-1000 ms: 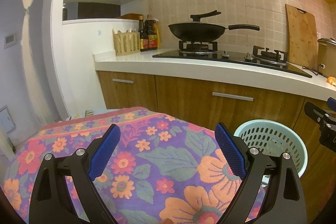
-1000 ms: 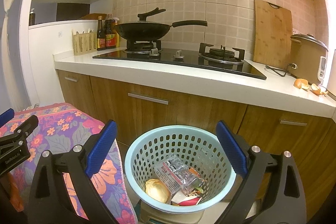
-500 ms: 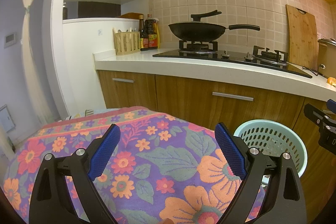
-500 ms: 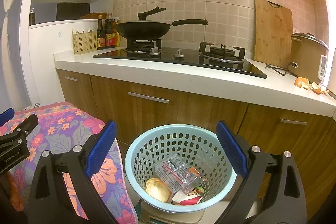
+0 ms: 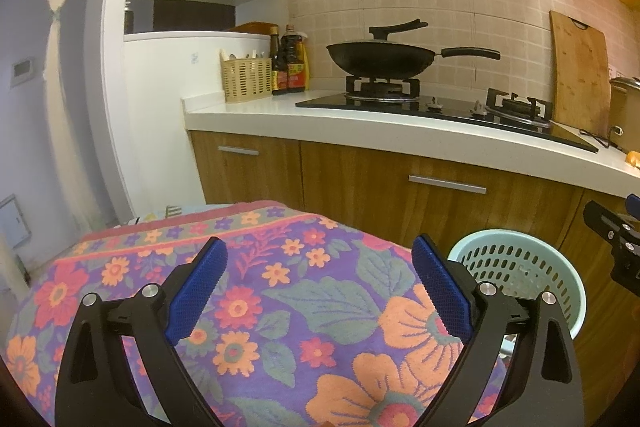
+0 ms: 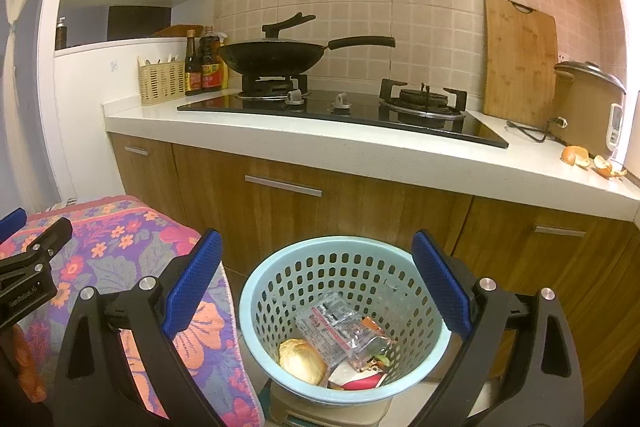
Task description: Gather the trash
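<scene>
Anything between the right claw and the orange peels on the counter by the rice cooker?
Nothing visible blocks it. The right claw, open and empty, hangs over the blue basket. The orange peels lie in the open near the countertop edge, up and right; the rice cooker stands behind them.

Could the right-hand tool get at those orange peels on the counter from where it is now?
Probably yes. The right tool is open and empty above the basket. The orange peels lie in the open near the counter edge beside the rice cooker, with nothing in between.

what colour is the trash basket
Pale blue-green basket, perforated all round; clearest in the right wrist view.
</scene>
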Available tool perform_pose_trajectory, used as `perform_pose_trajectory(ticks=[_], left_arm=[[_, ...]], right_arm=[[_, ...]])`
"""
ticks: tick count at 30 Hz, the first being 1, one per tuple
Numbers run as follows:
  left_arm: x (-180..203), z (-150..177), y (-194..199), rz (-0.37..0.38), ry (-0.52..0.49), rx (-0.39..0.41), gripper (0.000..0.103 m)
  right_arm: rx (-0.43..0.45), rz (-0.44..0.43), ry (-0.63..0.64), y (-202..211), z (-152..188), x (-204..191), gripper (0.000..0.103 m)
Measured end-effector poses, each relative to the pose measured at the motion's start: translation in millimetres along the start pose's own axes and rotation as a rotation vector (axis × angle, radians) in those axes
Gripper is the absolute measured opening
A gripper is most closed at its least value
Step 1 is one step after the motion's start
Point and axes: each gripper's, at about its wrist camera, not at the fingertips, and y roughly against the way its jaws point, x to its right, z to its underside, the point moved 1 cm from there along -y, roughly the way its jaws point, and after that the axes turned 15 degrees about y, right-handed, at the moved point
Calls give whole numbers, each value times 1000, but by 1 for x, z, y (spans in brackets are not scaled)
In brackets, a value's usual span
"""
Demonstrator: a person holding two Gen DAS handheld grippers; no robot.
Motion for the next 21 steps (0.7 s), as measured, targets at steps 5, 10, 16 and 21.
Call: perform_pose_trajectory(ticks=[5,10,16,21], left_arm=[[-1,-1,1,-16,12,7,95],[-1,-1,4,-30,14,26,95],[-3,-3,4,-11,42,9,96],[-3,-3,5,-13,46,12,96]], right_arm=[[1,6,0,0,0,1,91],[1,11,0,0,0,0,91],[2,10,5,1,-1,-3,91],[2,5,12,0,-2,-7,91]])
